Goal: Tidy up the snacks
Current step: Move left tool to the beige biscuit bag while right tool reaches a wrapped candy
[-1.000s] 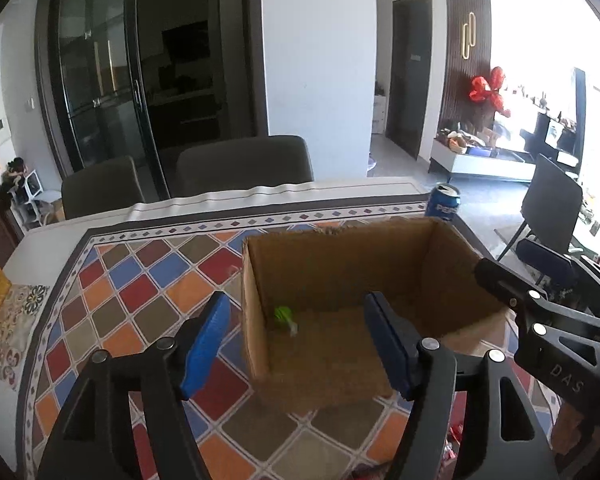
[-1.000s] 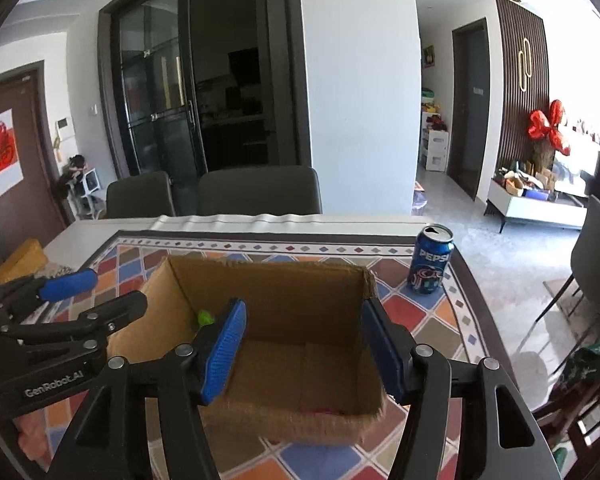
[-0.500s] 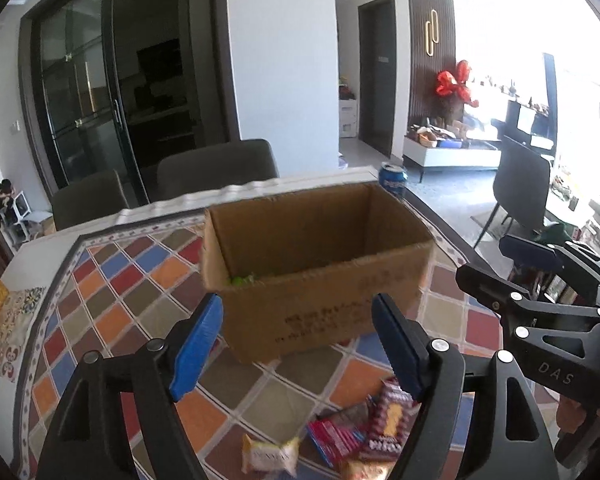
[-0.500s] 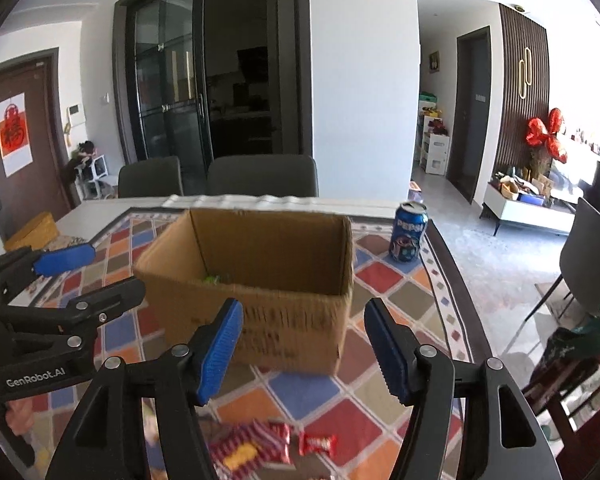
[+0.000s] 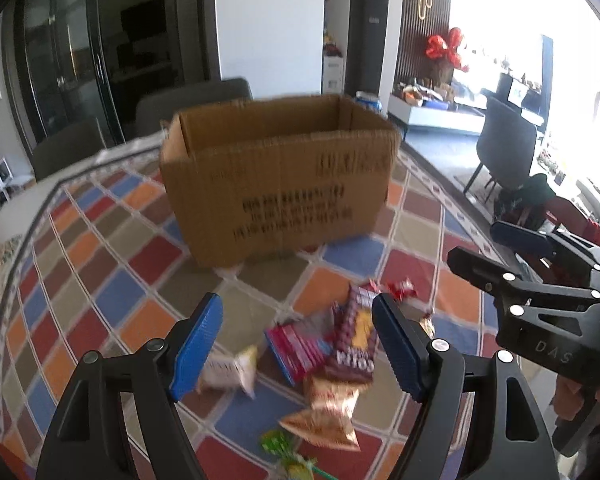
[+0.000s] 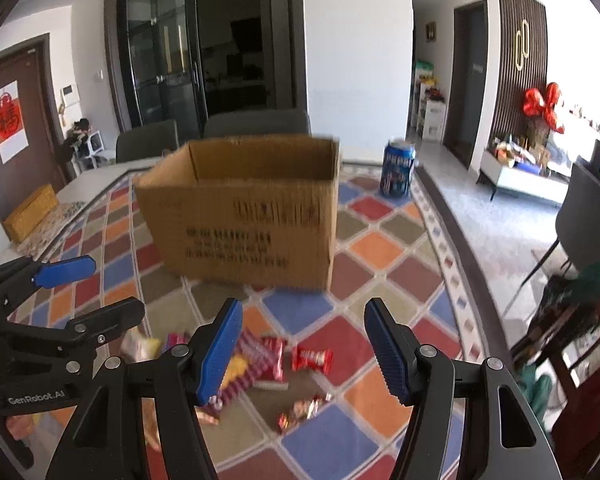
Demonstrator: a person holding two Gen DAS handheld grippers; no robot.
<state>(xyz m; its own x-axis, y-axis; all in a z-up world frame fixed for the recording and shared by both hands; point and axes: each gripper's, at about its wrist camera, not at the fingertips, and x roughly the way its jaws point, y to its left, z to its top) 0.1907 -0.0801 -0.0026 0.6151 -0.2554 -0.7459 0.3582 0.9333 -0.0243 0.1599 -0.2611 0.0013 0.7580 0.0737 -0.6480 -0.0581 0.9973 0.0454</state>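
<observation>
Blue soda can (image 6: 398, 169) upright on the desk (image 6: 384, 246), under a cloth of coloured diamond squares. Grey upholstered chairs (image 6: 256, 124) behind the desk. Black-framed glass doors (image 6: 160, 60) beyond. Red bow-shaped balloon (image 6: 542, 106) against the dark slatted wall. Yellow box (image 6: 30, 212) near the desk's left edge.

Brown box (image 5: 276, 184), blue can (image 6: 397, 174), multicoloured diamond-patterned tablecloth (image 6: 384, 248)

Both wrist fisheyes ride side by side, angled down across the table (image 5: 112, 280), left view sitting left of right view, both near and sharing the cardboard box (image 5: 276, 184), snack pile (image 6: 260, 360) and each other's gripper.
</observation>
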